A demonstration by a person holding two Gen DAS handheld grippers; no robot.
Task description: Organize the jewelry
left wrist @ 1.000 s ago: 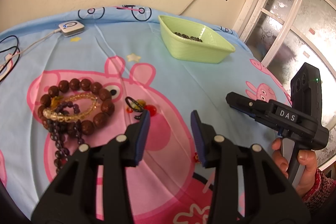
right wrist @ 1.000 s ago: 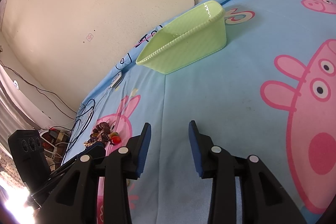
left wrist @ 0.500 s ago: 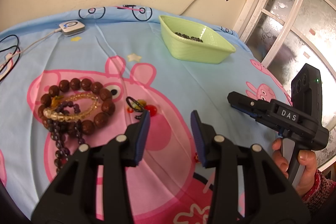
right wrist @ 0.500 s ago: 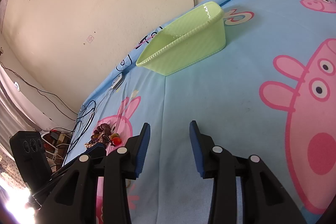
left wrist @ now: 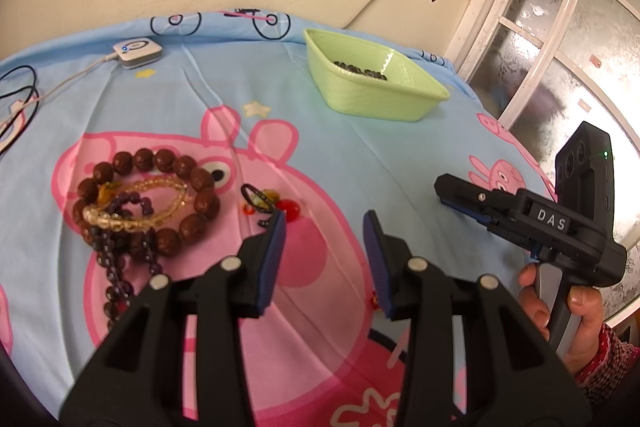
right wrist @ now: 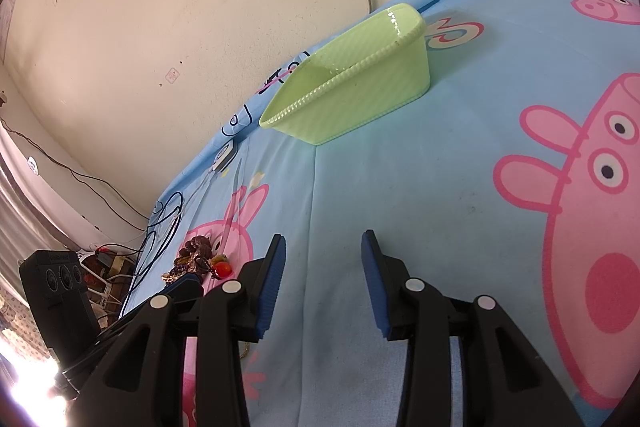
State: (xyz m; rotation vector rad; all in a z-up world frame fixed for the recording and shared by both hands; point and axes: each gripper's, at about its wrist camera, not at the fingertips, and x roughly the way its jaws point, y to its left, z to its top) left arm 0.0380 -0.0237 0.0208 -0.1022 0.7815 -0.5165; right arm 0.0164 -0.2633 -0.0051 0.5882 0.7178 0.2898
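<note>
On the cartoon-pig cloth lies a jewelry pile: a brown bead bracelet, a yellow crystal bracelet and a purple bead strand. Small pieces with a red bead lie beside it. My left gripper hovers open just right of the pile, with nothing between its fingers. A green basket at the back holds dark beads. My right gripper is open and empty over bare cloth, in front of the basket. From here the jewelry pile is far left.
A white device with its cable and black wires lie at the table's back left. A wall stands behind and a glazed door at the right. A hand holds the right gripper near the table's right edge.
</note>
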